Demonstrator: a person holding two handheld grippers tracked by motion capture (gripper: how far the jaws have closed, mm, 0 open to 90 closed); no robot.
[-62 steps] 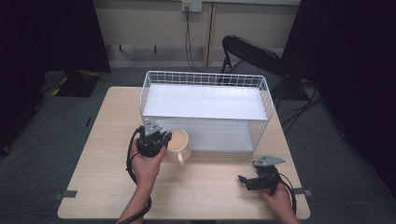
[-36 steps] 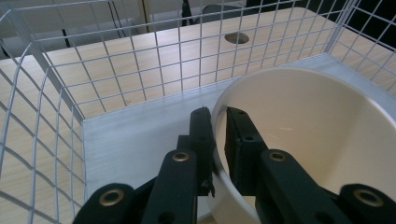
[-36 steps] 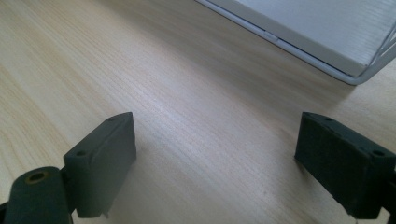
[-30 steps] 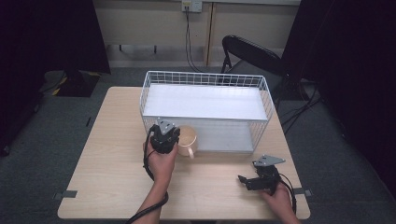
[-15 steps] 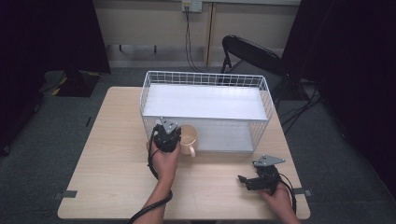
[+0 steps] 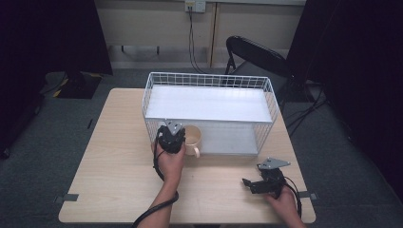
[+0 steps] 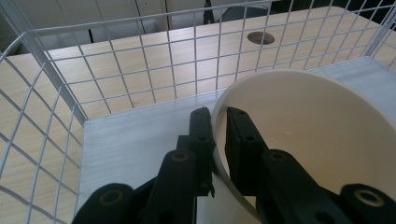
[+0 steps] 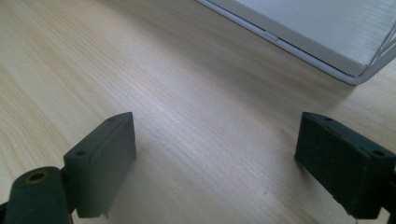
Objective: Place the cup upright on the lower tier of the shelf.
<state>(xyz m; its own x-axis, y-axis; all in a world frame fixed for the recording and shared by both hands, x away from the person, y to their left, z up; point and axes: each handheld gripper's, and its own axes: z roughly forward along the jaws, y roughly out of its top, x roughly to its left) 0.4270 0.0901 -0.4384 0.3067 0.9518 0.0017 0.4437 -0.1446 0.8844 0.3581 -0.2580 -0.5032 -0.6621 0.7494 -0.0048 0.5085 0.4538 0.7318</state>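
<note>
L gripper [image 6: 172,136], fingers pinching cup [image 6: 192,138] rim, has it inside rack [image 6: 209,114] at 7 o'clock; next: set down, release; R gripper [image 6: 251,184] fingers wide, idle on worktop [image 6: 119,161].

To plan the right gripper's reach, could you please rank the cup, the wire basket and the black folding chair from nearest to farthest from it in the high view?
From the right gripper:
1. Wire basket: its front right corner lies just beyond.
2. Cup: to the left, pinched by the left gripper.
3. Folding chair: behind the table.
</note>
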